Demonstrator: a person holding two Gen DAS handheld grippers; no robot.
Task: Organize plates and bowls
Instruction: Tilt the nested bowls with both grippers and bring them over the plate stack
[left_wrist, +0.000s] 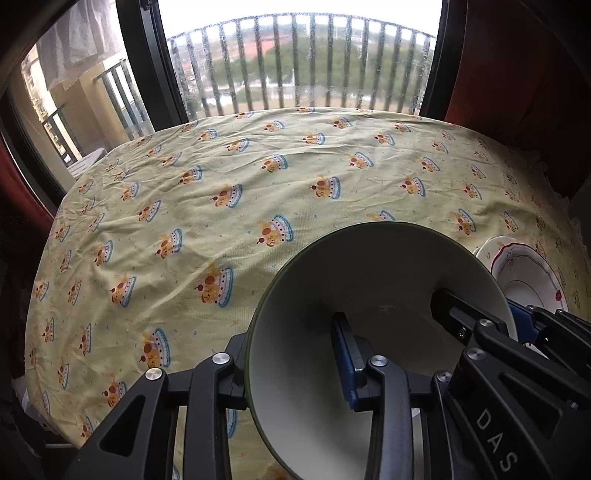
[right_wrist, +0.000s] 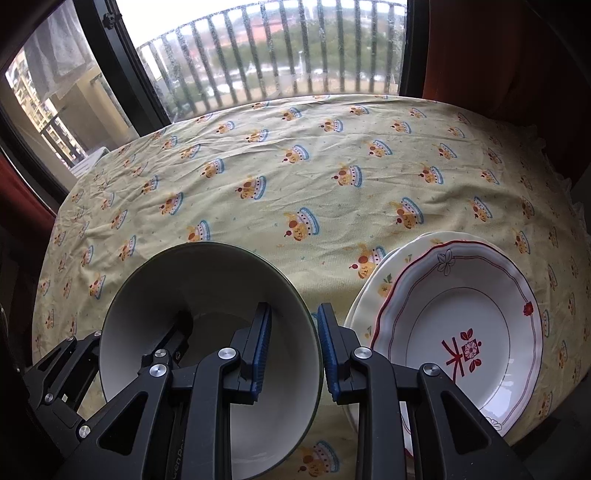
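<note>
A white bowl with a dark green outside (left_wrist: 369, 280) (right_wrist: 207, 291) is held over the tablecloth. My left gripper (left_wrist: 288, 369) straddles its left wall, one finger inside, one outside, shut on it. My right gripper (right_wrist: 293, 350) straddles its right wall, pads close on both sides of the rim; it also shows in the left wrist view (left_wrist: 480, 325). To the right, a white plate with a red rim and flower (right_wrist: 461, 332) (left_wrist: 532, 277) lies on top of a cream plate (right_wrist: 384, 284).
The round table carries a yellow cloth with cake prints (right_wrist: 295, 166) (left_wrist: 258, 166). A window with balcony railing (right_wrist: 277, 55) stands behind the table. Dark red curtains (right_wrist: 498, 55) hang at the right.
</note>
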